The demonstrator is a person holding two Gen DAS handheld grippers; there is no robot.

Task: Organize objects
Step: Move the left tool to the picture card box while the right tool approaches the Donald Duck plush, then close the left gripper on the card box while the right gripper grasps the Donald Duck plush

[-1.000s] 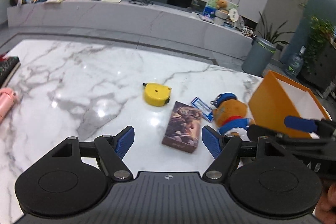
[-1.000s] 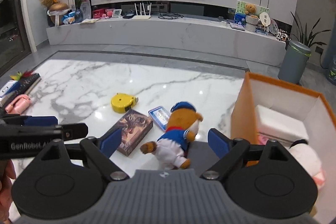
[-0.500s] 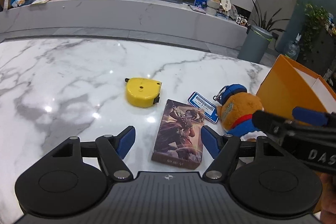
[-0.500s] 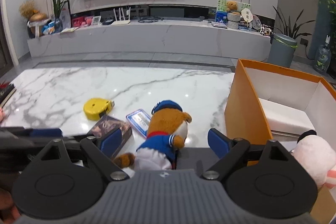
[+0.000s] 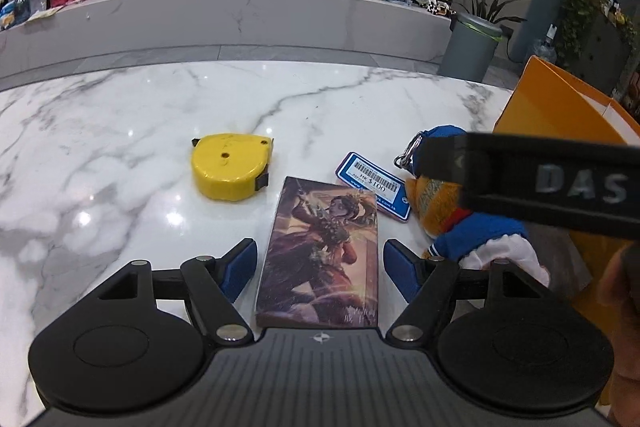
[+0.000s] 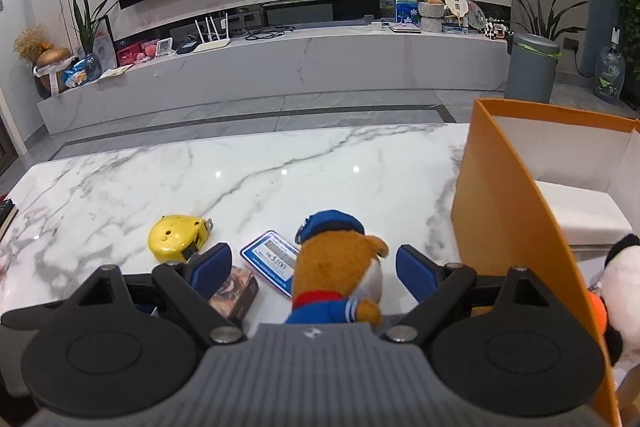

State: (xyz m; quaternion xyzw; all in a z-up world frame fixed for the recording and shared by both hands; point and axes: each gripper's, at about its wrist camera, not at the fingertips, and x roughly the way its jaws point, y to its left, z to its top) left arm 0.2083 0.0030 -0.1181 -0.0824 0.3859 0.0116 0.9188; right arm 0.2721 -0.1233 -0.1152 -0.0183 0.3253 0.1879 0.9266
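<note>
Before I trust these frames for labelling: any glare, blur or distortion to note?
Left wrist view: ceiling-light glare spots on the marble table, and the right tongs cross close and out of focus. Right wrist view: fisheye bends the orange box edge; the plush bear stays sharp.

glossy marble table (image 5: 120,131), fuzzy cloth bear (image 6: 340,267), shiny plastic tape measure (image 5: 228,167).

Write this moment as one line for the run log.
left tongs: open, around card box | right tongs: open, around plush bear | both on table
</note>
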